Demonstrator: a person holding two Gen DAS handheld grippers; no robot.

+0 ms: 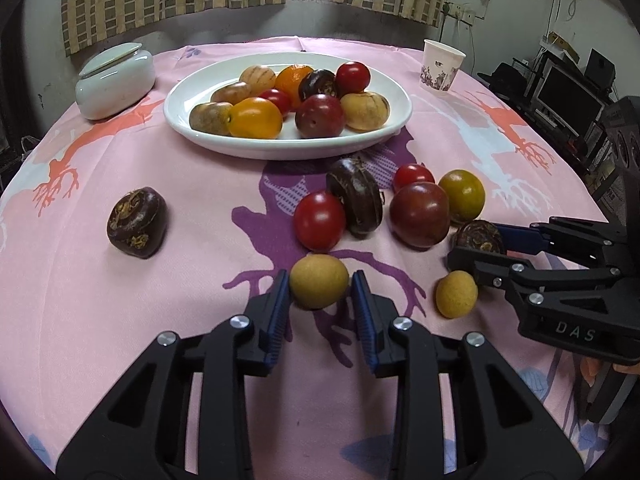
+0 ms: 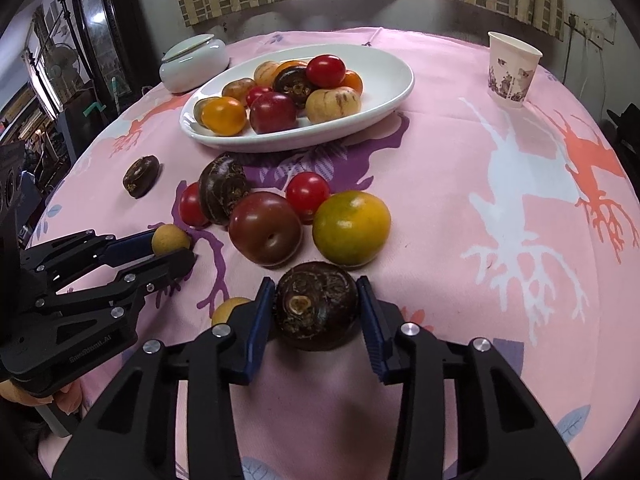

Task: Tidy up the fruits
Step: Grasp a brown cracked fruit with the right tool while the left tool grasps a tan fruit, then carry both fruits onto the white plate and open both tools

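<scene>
A white oval plate [image 1: 394,124] [image 2: 394,92] holds several fruits at the table's far middle. Loose fruits lie in front of it: red tomatoes [image 1: 320,221], a dark plum [image 1: 420,215], a green-orange citrus [image 2: 351,228], dark water chestnuts [image 1: 137,222]. My left gripper [image 1: 320,286] [image 2: 174,246] stands around a small tan longan [image 1: 319,281] [image 2: 170,239], left pad touching it, right pad a small gap away. My right gripper [image 2: 316,304] [image 1: 476,246] stands around a dark water chestnut [image 2: 316,306] [image 1: 479,237], pads touching or nearly touching its sides. A second longan [image 1: 456,294] [image 2: 230,308] lies between the grippers.
A lidded white ceramic jar [image 1: 116,78] [image 2: 194,62] stands at the far left of the pink tablecloth. A paper cup [image 1: 442,66] [image 2: 512,74] stands at the far right. Bare cloth lies to the right of the fruit cluster [image 2: 500,240]. Shelves and electronics stand beyond the table's right edge.
</scene>
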